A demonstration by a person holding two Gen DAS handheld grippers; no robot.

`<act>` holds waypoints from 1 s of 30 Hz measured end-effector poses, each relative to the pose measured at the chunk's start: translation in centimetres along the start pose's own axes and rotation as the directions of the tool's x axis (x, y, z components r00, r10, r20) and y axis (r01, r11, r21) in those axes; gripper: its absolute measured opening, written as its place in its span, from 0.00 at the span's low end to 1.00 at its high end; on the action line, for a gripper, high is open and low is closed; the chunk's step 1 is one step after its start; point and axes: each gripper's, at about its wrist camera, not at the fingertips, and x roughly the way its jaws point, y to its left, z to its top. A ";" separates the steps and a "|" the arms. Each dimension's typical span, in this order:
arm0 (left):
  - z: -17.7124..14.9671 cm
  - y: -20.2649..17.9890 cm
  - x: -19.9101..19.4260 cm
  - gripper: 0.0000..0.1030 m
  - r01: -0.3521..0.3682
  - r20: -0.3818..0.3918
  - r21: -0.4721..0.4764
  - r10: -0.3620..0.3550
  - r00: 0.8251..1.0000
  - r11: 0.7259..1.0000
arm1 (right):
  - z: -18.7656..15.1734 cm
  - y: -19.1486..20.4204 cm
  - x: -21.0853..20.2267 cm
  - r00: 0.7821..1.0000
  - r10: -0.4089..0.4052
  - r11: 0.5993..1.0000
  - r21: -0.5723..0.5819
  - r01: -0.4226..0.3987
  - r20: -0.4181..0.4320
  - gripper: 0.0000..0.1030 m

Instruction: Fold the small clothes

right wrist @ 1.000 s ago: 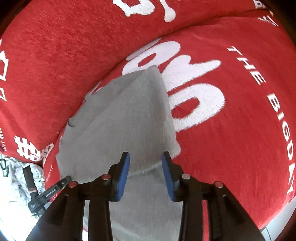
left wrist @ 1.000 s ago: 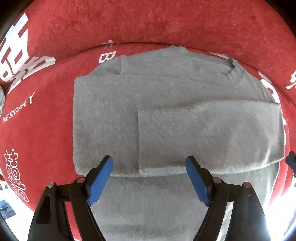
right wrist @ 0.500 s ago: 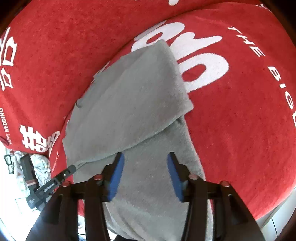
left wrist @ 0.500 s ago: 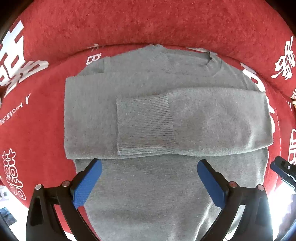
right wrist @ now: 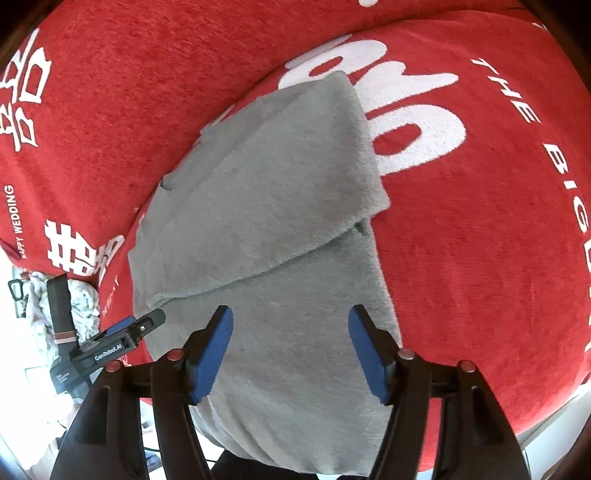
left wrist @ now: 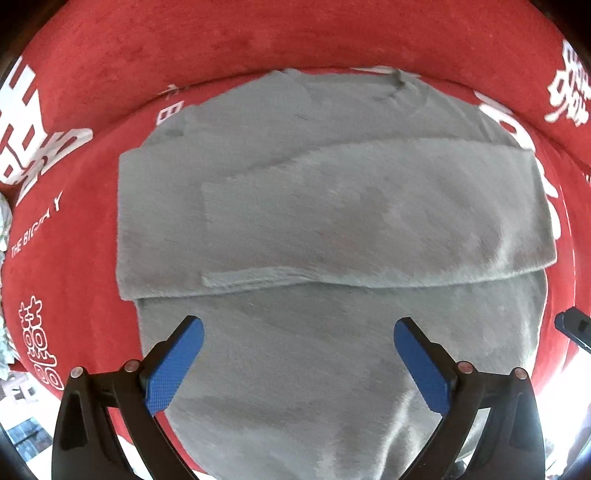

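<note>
A grey knitted sweater [left wrist: 325, 229] lies flat on the red cover, both sleeves folded across its chest and its collar at the far end. My left gripper [left wrist: 298, 328] hangs over the sweater's lower body, jaws wide open, nothing between the blue pads. In the right wrist view the same sweater [right wrist: 266, 206] runs away from the camera, its hem draping over the near edge. My right gripper [right wrist: 291, 315] hovers above the lower body with its jaws opening, only cloth beneath them. The left gripper [right wrist: 122, 332] shows at the sweater's left edge.
The red sofa cover [left wrist: 74, 236] with white lettering surrounds the sweater, and its backrest [left wrist: 295, 33] rises behind. A crumpled white patterned cloth [right wrist: 79, 306] lies beyond the cover's left edge. Bright floor shows past the near edge.
Both grippers let go and spread their jaws wider. They drew back from the folded sleeve towards the sweater's lower body, and the sleeve now lies flat across the chest.
</note>
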 end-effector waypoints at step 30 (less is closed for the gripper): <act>-9.9 -1.6 -0.2 1.00 -0.042 -0.058 -0.127 0.035 0.998 0.991 | -4.4 -3.4 1.3 0.982 0.042 0.998 -0.041 -0.050 -0.183 0.67</act>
